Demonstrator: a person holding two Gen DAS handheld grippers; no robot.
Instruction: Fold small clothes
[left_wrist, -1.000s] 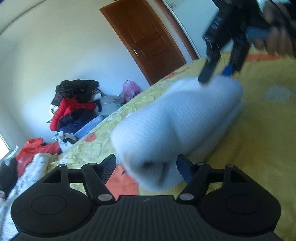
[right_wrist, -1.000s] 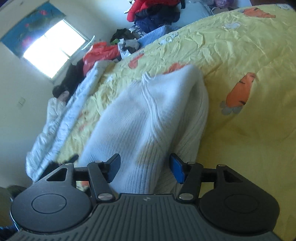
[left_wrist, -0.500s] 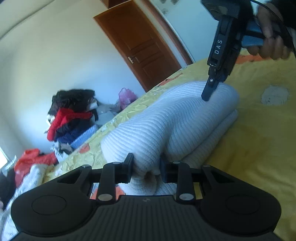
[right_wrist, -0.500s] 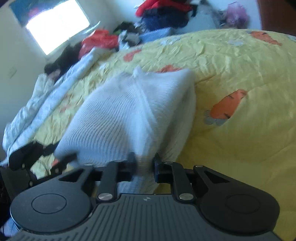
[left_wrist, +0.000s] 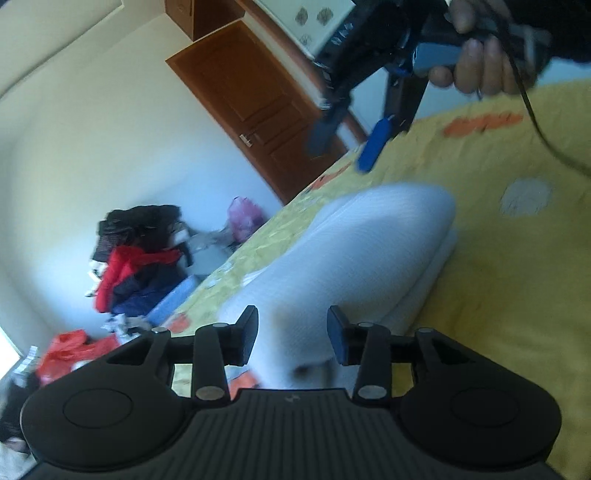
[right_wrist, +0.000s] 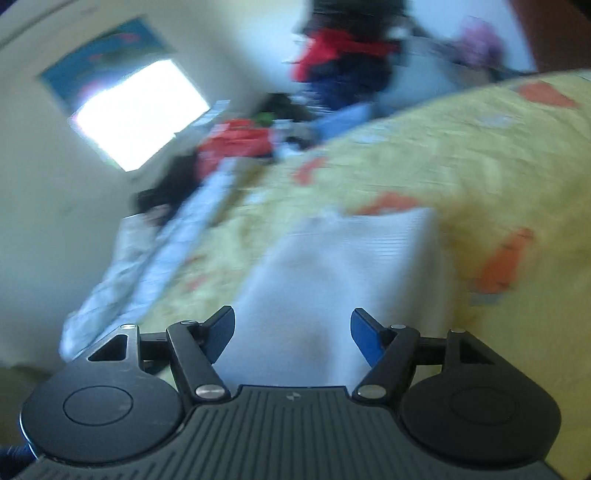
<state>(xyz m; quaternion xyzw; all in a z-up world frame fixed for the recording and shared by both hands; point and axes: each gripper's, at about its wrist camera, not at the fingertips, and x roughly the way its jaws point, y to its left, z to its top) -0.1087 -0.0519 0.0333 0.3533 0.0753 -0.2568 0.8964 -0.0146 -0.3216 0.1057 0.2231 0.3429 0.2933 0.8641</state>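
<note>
Jaws of left gripper (left_wrist: 291, 334) and right gripper (right_wrist: 292, 334) spread, released, over folded white sweater (left_wrist: 354, 254) on yellow bedspread (left_wrist: 517, 280)

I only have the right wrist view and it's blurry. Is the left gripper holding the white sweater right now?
Observer: No. In the left wrist view the left gripper is open, its pads on either side of the near end of the white sweater without clamping it.
Operator: Where's my right gripper relative to the sweater?
Observer: The left camera shows the right gripper up in the air above the sweater's far end, open, touching nothing.
Operator: Is the sweater folded?
Observer: From the left side it lies on the yellow bedspread as a thick folded bundle, with stacked layers showing along its right edge.
Operator: Anything behind my gripper?
Observer: A brown wooden door, closed.
</note>
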